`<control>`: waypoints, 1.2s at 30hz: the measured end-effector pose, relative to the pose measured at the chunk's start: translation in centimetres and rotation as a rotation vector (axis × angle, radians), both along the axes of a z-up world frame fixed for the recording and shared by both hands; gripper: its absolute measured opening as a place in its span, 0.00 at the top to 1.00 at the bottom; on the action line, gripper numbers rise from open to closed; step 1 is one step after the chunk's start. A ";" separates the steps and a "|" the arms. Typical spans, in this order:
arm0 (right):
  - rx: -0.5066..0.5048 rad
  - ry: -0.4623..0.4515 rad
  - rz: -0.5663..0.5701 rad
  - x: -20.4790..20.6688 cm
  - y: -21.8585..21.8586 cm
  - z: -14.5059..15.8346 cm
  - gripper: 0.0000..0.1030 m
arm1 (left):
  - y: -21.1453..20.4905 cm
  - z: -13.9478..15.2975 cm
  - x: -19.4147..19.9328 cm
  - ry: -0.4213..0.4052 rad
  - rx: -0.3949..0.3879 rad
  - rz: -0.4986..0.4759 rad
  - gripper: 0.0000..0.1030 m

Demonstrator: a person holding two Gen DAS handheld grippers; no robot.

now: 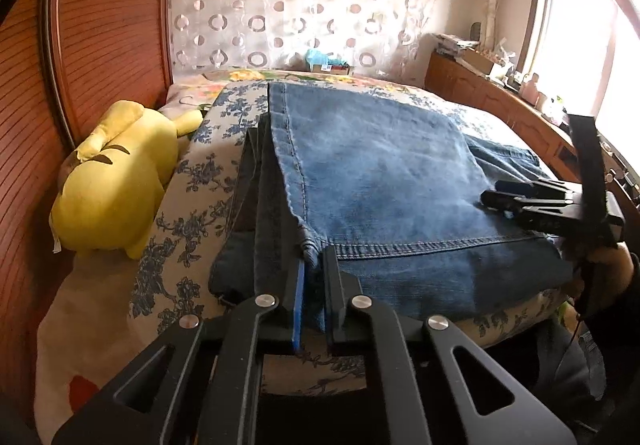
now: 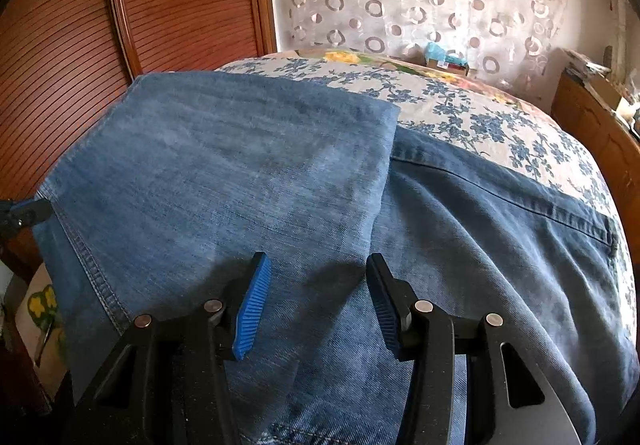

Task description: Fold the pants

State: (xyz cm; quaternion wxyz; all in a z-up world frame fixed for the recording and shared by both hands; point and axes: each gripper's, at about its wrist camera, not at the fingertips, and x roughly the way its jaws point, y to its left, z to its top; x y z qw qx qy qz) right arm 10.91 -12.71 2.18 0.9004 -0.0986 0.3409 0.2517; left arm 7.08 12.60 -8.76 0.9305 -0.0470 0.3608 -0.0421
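Observation:
Blue denim pants (image 1: 380, 181) lie on the bed, the legs folded over the seat part. My left gripper (image 1: 314, 257) is shut on the near hem corner of the folded leg. In the right wrist view the pants (image 2: 248, 181) fill the frame, the leg layer lying over the waist part (image 2: 500, 213). My right gripper (image 2: 318, 265) is open, its blue pads (image 2: 252, 305) just above the denim near the fold edge. It also shows in the left wrist view (image 1: 496, 201) at the right, over the pants.
A yellow plush toy (image 1: 116, 181) lies left of the pants beside the wooden headboard (image 1: 100, 25). The blue floral bedcover (image 2: 480, 109) spreads beyond. A wooden cabinet (image 1: 500, 101) with clutter stands right, under a bright window.

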 end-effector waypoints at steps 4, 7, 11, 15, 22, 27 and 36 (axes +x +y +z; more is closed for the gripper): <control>0.031 -0.021 -0.007 -1.4 -1.3 0.8 0.50 | 0.4 0.2 0.1 -0.004 0.001 0.010 0.92; 0.052 -0.059 -0.016 -2.7 -2.9 1.8 0.50 | 0.3 0.1 0.1 0.001 0.008 0.010 0.92; 0.095 -0.078 -0.041 -4.2 -5.8 2.7 0.50 | -0.3 0.2 -0.2 0.001 0.021 0.015 0.92; 0.101 -0.100 -0.082 -5.5 -8.6 3.0 0.50 | -0.7 0.7 -0.4 -0.010 0.032 0.015 0.90; 0.113 -0.113 -0.151 -7.5 -13.0 2.5 0.50 | -1.2 1.6 -1.2 -0.030 0.050 0.036 0.67; 0.116 -0.110 -0.194 -8.7 -15.0 2.0 0.50 | -1.6 2.5 -1.9 -0.052 0.053 0.039 0.54; 0.121 -0.100 -0.261 -9.6 -17.5 1.7 0.50 | -6.1 3.1 -0.6 -0.054 0.074 -0.091 0.54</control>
